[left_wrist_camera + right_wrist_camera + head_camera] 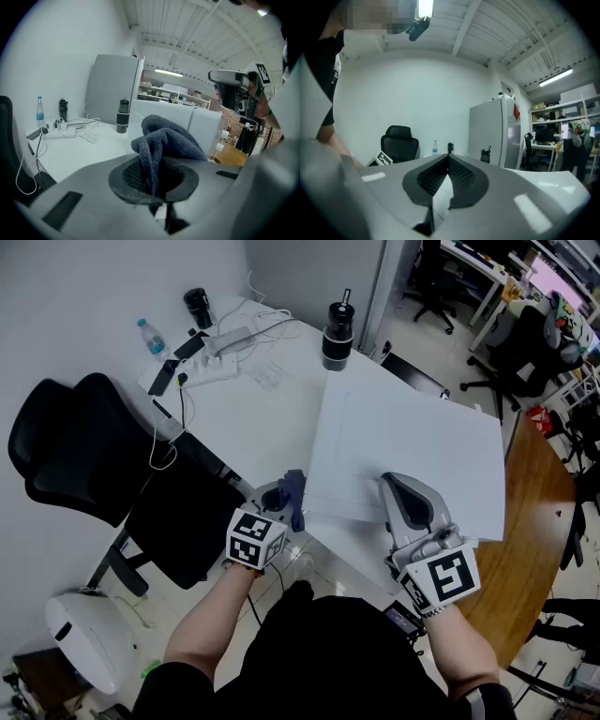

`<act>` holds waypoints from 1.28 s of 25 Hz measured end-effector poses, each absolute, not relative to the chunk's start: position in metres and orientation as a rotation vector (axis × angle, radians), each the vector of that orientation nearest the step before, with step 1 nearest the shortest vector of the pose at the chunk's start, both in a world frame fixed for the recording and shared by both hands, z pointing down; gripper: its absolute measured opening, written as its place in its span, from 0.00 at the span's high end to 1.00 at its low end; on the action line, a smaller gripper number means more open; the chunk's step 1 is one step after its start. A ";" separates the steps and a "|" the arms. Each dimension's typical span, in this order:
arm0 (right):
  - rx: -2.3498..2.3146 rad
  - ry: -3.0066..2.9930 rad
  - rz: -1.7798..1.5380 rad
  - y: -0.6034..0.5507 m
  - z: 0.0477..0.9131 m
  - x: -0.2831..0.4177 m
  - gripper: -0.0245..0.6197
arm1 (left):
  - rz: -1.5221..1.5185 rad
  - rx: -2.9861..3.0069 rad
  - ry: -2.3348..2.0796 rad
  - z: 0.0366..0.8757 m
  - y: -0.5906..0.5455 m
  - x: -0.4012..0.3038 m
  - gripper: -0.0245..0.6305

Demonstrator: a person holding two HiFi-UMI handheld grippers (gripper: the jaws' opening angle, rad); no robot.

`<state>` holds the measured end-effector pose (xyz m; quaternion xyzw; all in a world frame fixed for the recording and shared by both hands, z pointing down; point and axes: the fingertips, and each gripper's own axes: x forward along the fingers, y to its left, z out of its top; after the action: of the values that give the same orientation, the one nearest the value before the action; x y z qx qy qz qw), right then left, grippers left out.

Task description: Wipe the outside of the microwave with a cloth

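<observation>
Cloth [169, 137], pinched by only one fold in the clamped left gripper [153, 180], may slip loose when rubbed against the microwave [422, 437]; right gripper [447, 164] is closed on nothing

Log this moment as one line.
left gripper: shut on cloth | right gripper: shut, empty | cloth beside microwave edge, contact unclear

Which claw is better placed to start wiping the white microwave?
Left, most likely. The left claw grips the dark blue cloth beside the edge of the white box-shaped microwave; the right claw is shut, empty, above its top.
</observation>
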<state>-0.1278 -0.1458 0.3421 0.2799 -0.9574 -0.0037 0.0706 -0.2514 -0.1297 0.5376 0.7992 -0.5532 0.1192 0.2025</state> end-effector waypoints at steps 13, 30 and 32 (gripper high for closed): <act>0.986 -2.800 -0.010 -0.179 0.346 -0.123 0.96 | 0.341 2.241 -1.467 0.556 -0.194 -0.266 0.91; 1.165 -2.727 -0.017 -0.215 0.344 -0.106 0.96 | 0.426 2.242 -1.399 0.579 -0.278 -0.282 0.91; 1.175 -2.719 -0.017 -0.219 0.345 -0.105 0.96 | 0.434 2.241 -1.393 0.581 -0.286 -0.284 0.91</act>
<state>-0.1054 -0.2188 0.3445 0.3950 -0.9143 -0.0058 0.0896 -0.2836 -0.2857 0.5811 0.8152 -0.5067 0.1580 0.2317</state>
